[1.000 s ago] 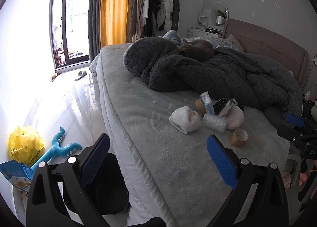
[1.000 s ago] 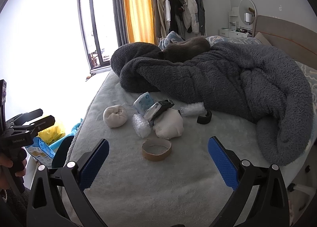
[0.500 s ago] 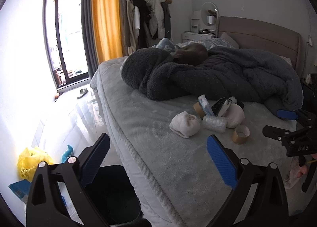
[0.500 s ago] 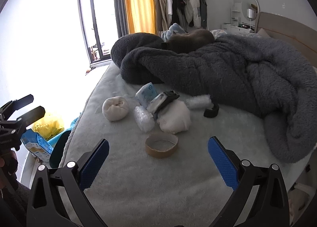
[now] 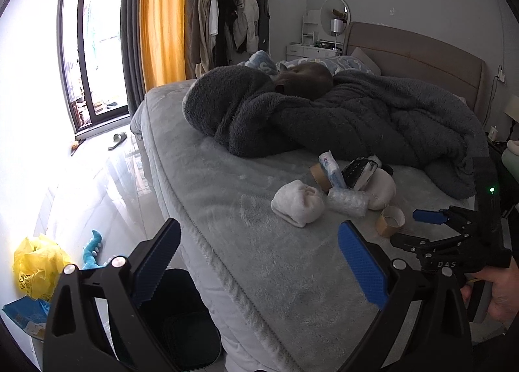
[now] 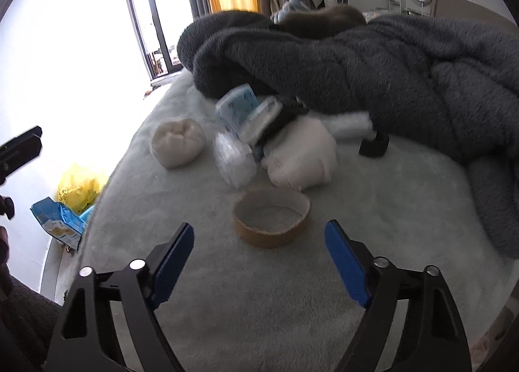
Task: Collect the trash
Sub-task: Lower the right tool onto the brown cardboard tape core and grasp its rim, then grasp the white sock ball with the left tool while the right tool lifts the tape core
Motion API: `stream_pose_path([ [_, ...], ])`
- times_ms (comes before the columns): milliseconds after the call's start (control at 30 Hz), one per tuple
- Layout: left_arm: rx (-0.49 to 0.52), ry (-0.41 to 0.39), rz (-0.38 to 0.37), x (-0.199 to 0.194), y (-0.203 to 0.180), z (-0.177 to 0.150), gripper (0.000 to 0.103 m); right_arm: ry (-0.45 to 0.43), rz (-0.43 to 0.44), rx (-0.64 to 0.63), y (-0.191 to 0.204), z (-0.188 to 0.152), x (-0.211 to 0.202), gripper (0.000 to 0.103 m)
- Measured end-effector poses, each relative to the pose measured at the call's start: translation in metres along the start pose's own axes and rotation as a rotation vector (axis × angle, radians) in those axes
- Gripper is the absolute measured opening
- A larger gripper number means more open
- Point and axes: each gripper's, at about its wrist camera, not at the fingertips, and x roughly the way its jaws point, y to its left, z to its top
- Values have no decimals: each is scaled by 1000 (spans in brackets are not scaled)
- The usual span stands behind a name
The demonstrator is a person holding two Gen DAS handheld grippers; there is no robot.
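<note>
An empty cardboard tape ring lies on the pale bed cover, just ahead of my right gripper. The jaws of that gripper are closing with nothing between them. Behind the ring sits a heap of trash: a bubble-wrap roll, a white wad, a blue tissue pack and a rolled white bundle. My left gripper hangs open over the bed's edge, above a dark bin on the floor. In the left wrist view the right gripper reaches the tape ring.
A dark fleece blanket covers the far half of the bed. A black ring lies by its edge. On the floor at the left lie a yellow bag, a blue packet and a blue toy.
My right gripper has dropped and come closer to the tape ring, and its jaws have narrowed. The left gripper has barely shifted, its view rolled a little.
</note>
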Motion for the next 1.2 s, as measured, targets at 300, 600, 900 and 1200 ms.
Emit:
stream_pose_path([
  [300,0,28,-102,23,2,6,96,52,-3,-16,-2,19,16,72],
  [600,-9,93,-200,57,5,4,84,139,35,28,-14,23,30,61],
  [900,-114,139,-237,85,13,7,79,128,85,-25,-11,37,23,57],
  [1200,-182,210,-264,119,7,6,69,50,202,-64,-5,56,6,57],
])
